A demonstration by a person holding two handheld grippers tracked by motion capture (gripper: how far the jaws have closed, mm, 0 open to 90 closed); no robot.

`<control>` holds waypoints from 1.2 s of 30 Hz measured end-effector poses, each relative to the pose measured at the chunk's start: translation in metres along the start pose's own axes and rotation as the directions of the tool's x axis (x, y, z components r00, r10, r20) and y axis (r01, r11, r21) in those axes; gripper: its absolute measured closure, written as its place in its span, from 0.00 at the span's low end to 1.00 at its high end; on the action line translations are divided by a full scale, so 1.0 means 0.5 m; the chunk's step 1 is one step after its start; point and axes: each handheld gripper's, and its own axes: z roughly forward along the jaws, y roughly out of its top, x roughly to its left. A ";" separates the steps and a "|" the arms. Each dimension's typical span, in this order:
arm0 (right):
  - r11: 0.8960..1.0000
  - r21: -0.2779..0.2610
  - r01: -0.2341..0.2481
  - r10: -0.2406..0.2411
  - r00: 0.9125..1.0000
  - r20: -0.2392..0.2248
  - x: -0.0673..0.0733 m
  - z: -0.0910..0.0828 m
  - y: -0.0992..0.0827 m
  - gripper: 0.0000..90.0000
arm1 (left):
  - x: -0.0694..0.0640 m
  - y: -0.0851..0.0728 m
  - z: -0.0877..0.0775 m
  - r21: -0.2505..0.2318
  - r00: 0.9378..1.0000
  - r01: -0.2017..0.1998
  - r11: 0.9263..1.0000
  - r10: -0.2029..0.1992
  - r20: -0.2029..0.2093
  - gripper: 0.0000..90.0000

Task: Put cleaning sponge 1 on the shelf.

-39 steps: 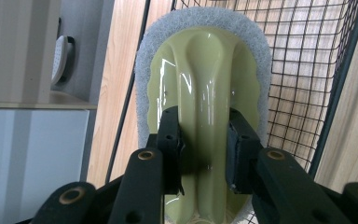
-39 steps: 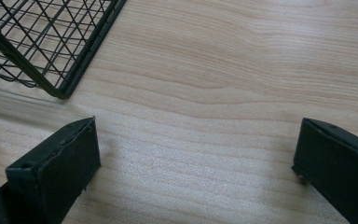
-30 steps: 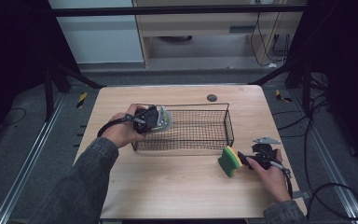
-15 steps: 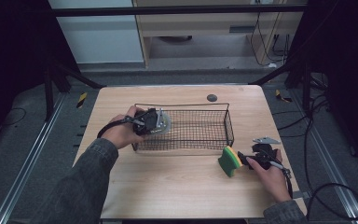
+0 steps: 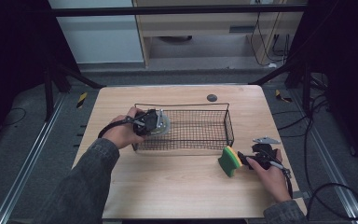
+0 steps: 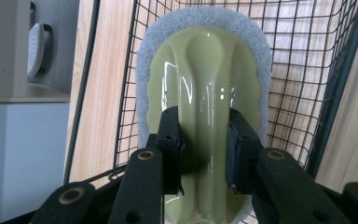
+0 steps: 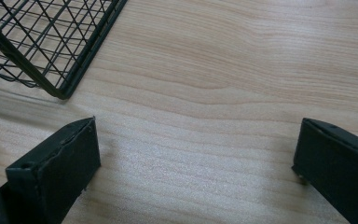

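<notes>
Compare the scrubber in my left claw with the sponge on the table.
The scrubber is glossy pale green with a grey pad; the sponge is bright green and yellow. The scrubber is clamped in the left claw at the basket's left end; the sponge stands on edge on the table outside it, near the open right claw. Both are cleaning pads.

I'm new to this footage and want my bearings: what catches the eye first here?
The black wire basket in the middle of the wooden table stands out first. At its left end the left gripper is clamped on the glossy green handle of a scrubbing pad with a grey fibrous rim. Near the table's right edge a green and yellow sponge stands just in front of the right gripper, whose jaws are wide apart.
</notes>
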 end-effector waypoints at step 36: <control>1.000 -0.001 0.009 -0.009 1.000 -0.004 0.000 0.000 0.000 0.01 | 0.014 -0.008 0.071 0.037 0.994 0.059 0.998 -0.062 0.092 0.78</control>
